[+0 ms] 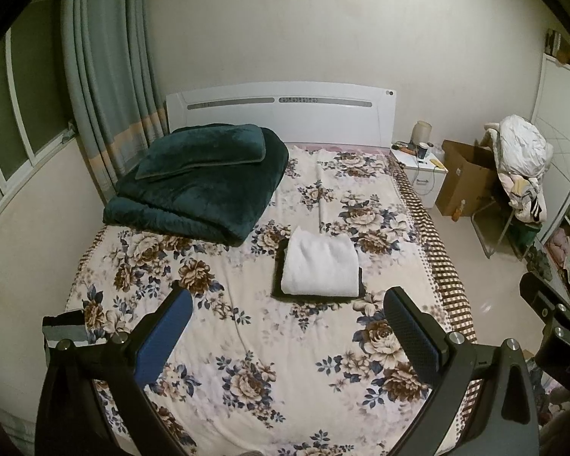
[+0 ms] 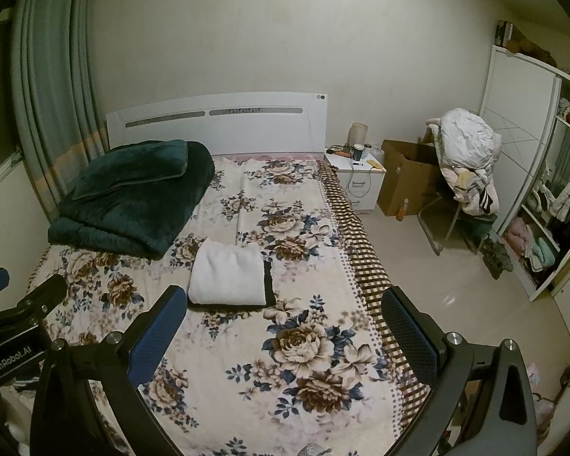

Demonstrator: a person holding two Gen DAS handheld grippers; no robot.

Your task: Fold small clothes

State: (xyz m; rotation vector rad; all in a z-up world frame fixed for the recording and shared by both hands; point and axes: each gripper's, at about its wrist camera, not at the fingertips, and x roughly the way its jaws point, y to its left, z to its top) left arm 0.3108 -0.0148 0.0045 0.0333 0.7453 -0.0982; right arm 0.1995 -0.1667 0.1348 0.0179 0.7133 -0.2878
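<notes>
White terry cloth, a folded towel (image 1: 319,268), sits squarely on a folded black garment (image 1: 279,283) in the middle of the floral bedsheet (image 1: 247,342), well apart from the dark green quilt (image 1: 197,182) near the headboard. I hold the left gripper (image 1: 285,334) and the right gripper (image 2: 285,334) above the near end of the bed, jaws wide on both, carrying nothing. That stack looks done to me; a dark striped piece (image 1: 64,328) at the left edge seems next, and reaching it calls for swinging left and dropping low.
</notes>
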